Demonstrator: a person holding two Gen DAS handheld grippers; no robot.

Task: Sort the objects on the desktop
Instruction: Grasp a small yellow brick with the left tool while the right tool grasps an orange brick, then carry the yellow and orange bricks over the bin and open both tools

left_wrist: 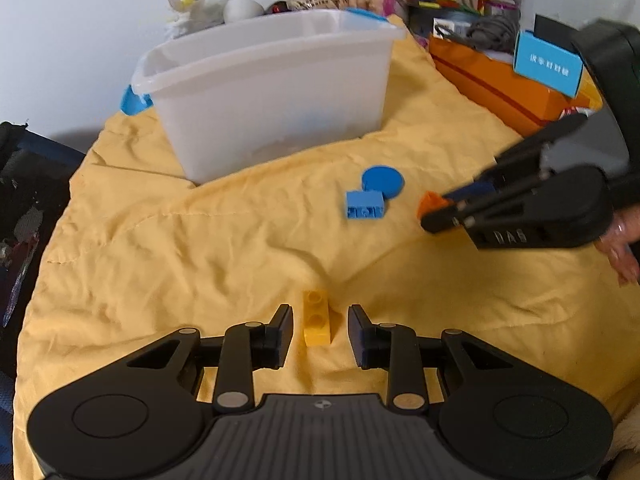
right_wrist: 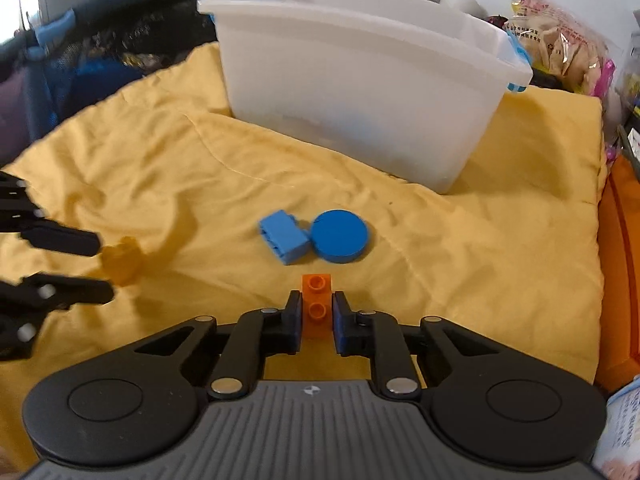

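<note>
Your right claw (right_wrist: pixel 317 312) is clamped on the orange brick (right_wrist: pixel 317 305), mid-cloth (right_wrist: pixel 480 264). Your left claw (left_wrist: pixel 319 322) stands apart around the yellow brick (left_wrist: pixel 316 318) near the cloth's front edge. Both are light, rigid, slick: pinch flat sides.

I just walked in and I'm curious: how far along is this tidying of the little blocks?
Early or midway. The translucent white plastic bin shows only faint shapes inside. In hand: the right gripper is shut on the orange toy brick; the left gripper straddles the yellow toy brick, open. Left: the light blue brick and the round blue disc on the yellow cloth.
</note>
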